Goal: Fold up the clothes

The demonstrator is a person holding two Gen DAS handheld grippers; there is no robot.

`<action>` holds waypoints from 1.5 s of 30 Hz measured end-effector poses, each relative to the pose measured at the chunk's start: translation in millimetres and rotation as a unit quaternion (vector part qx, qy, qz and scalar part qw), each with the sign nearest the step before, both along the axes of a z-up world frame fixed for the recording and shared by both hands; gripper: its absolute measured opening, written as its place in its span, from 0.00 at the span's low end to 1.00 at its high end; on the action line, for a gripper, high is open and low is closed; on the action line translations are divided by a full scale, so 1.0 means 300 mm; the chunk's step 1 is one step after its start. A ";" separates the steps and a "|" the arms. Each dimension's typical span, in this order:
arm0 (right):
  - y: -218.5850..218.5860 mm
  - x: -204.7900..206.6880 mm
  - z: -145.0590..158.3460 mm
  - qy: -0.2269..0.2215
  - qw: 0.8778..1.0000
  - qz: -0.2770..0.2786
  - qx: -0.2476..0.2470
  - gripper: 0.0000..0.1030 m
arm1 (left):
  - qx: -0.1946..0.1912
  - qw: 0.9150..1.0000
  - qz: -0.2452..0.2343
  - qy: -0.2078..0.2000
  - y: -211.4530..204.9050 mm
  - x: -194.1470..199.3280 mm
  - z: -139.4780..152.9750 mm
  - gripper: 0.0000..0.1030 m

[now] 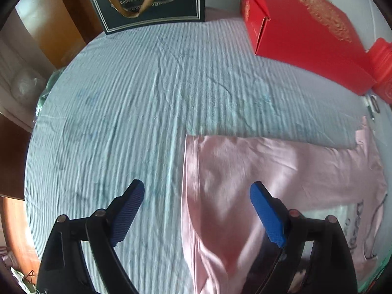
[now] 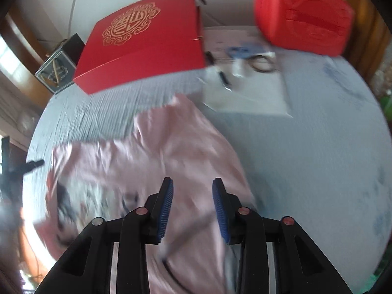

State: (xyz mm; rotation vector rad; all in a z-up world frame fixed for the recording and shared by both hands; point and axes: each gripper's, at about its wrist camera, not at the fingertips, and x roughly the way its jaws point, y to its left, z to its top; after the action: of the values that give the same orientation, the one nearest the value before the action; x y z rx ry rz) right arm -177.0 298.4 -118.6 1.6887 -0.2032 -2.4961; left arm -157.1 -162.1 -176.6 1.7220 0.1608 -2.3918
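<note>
A pink T-shirt (image 1: 281, 171) with a dark printed drawing lies on a pale blue striped cloth (image 1: 134, 98) that covers the table. In the left wrist view its straight left edge runs between my fingers. My left gripper (image 1: 197, 193) is wide open above that edge and holds nothing. In the right wrist view the pink T-shirt (image 2: 156, 152) lies spread under my right gripper (image 2: 192, 186), which is partly open and empty just above the fabric. The view is blurred.
A red gift box (image 1: 306, 31) and a red container (image 1: 382, 71) stand at the back right. A dark paper bag (image 1: 152, 2) stands at the back. In the right wrist view a white sheet (image 2: 247, 95) with small items lies beyond the shirt.
</note>
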 end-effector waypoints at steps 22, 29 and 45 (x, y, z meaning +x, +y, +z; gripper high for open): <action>-0.248 -0.413 -0.218 -0.024 0.987 0.106 0.122 0.02 | 0.000 1.000 -0.018 -0.009 0.057 -0.088 -0.049 0.03; -0.155 -0.462 0.080 0.095 0.989 0.048 0.103 0.02 | -0.033 0.997 0.011 0.066 -0.006 -0.253 0.115 0.03; 0.117 0.138 0.108 0.030 0.999 -0.038 0.024 0.52 | -0.037 0.999 -0.013 0.025 -0.080 0.084 0.164 0.60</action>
State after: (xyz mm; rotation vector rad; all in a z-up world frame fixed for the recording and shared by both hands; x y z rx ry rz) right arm -135.6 333.4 -86.2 1.6499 -0.2067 -2.6230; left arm -132.0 -186.0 -127.3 1.6428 0.0555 -2.4291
